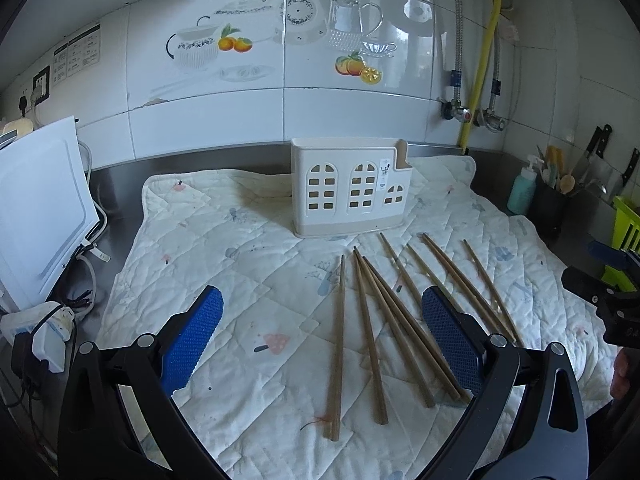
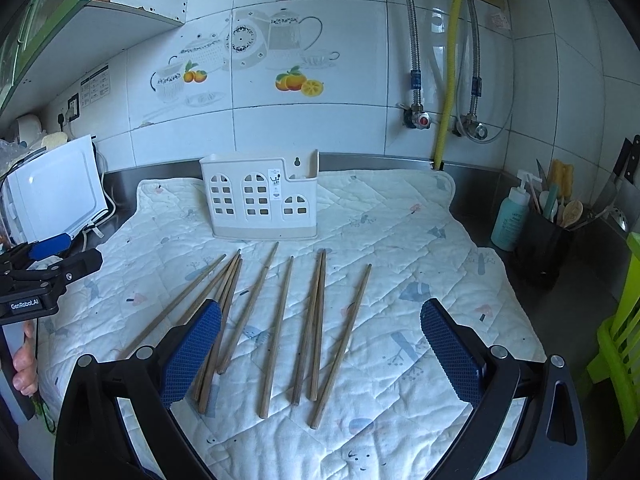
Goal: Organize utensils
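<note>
Several wooden chopsticks (image 1: 370, 344) lie side by side on a quilted white cloth (image 1: 240, 248), also in the right wrist view (image 2: 276, 332). A cream utensil holder (image 1: 350, 188) with window cut-outs stands upright behind them, also in the right wrist view (image 2: 260, 200). My left gripper (image 1: 322, 336) is open and empty, hovering over the near ends of the left chopsticks. My right gripper (image 2: 320, 344) is open and empty, above the middle chopsticks. Each gripper shows at the edge of the other's view, the right one (image 1: 608, 296) and the left one (image 2: 44, 276).
A white appliance (image 1: 40, 208) with cables stands at the left. At the right are a teal bottle (image 2: 510, 216), a black pot of utensils (image 2: 548, 240), knives on the wall and a green rack (image 2: 620, 340). A tiled wall with pipes lies behind the steel counter.
</note>
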`<state>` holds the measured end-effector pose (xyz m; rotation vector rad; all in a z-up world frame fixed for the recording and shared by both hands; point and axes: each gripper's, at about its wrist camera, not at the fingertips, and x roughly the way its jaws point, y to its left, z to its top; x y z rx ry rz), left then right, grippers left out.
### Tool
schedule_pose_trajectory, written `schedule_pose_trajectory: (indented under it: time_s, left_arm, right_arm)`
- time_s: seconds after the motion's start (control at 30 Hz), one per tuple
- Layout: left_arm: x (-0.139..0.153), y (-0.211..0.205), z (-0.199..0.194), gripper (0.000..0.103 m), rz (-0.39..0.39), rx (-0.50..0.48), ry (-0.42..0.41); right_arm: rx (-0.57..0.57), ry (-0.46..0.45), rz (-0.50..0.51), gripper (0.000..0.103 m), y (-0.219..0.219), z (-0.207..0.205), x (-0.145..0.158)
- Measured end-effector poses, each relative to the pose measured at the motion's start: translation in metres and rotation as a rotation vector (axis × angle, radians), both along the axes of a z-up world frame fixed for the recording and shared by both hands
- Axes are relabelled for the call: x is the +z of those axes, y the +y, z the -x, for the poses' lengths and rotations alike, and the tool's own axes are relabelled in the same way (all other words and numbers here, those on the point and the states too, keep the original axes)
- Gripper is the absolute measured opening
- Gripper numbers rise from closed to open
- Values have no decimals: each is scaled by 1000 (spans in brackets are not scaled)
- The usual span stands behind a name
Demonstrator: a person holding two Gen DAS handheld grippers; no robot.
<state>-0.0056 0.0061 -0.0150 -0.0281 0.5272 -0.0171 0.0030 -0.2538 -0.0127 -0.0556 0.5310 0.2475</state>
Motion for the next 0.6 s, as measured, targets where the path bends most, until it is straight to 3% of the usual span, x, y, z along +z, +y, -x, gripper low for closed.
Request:
schedule_pose_trajectory:
  time_s: [0.1, 0.33, 0.4, 0.47, 0.6]
  left_arm:
    - [-7, 2, -1, 95, 3, 1, 16]
    - [-32, 2, -6, 74, -6, -26, 89]
    - [-40, 1, -8, 67, -9, -42, 112]
    - [-50, 1, -9, 61, -3, -61, 143]
    - [-67, 0, -12, 52, 12, -87, 183]
  right_arm:
    - [-1, 14, -1, 96, -1, 1, -7]
    - [-19, 49, -19, 95, -5, 2, -31]
    - [-19, 61, -22, 93, -5, 1, -38]
    - [-17, 80, -22, 84, -5, -1, -44]
    - [-23, 92, -8, 81, -4, -5, -54]
